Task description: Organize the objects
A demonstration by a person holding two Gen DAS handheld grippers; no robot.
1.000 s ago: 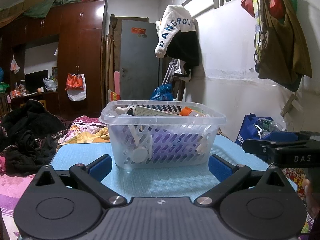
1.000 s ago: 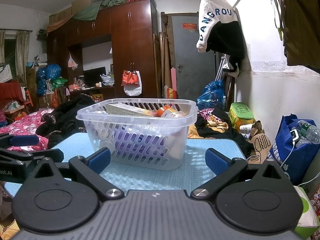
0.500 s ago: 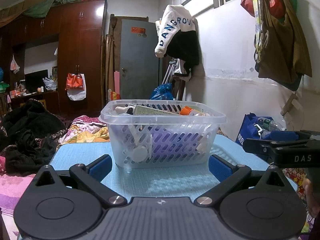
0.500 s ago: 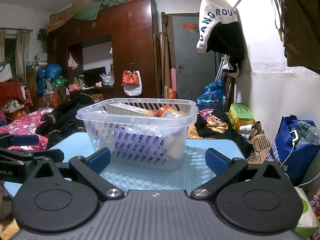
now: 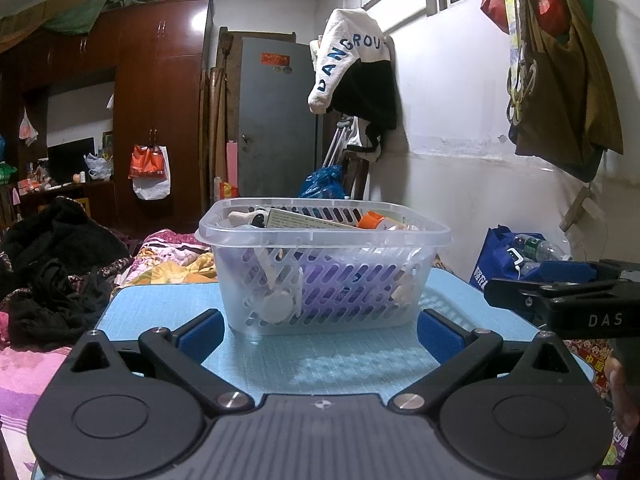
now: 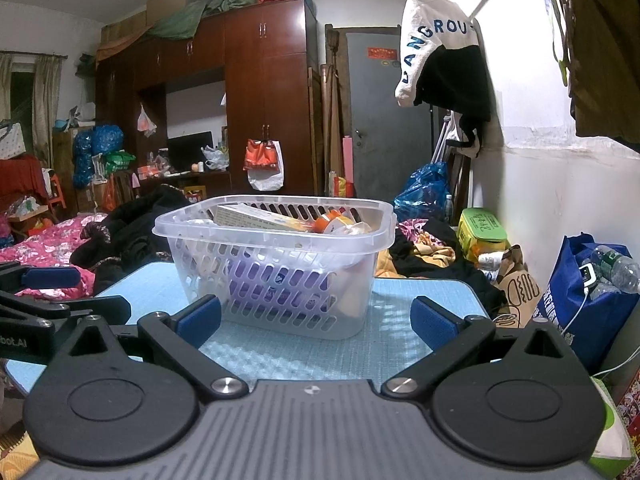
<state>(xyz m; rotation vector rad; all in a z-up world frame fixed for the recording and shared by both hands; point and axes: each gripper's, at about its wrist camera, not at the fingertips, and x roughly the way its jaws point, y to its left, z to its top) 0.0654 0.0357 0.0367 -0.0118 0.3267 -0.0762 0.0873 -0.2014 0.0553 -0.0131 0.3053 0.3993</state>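
Nothing moved — both grippers [image 5: 320,330] [image 6: 316,318] gape wide before basket [image 5: 324,264] on blue table [image 5: 160,304].

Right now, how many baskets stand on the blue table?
1: the clear plastic basket stands mid-table, ahead of both open grippers, left and right. Nothing could hide another.
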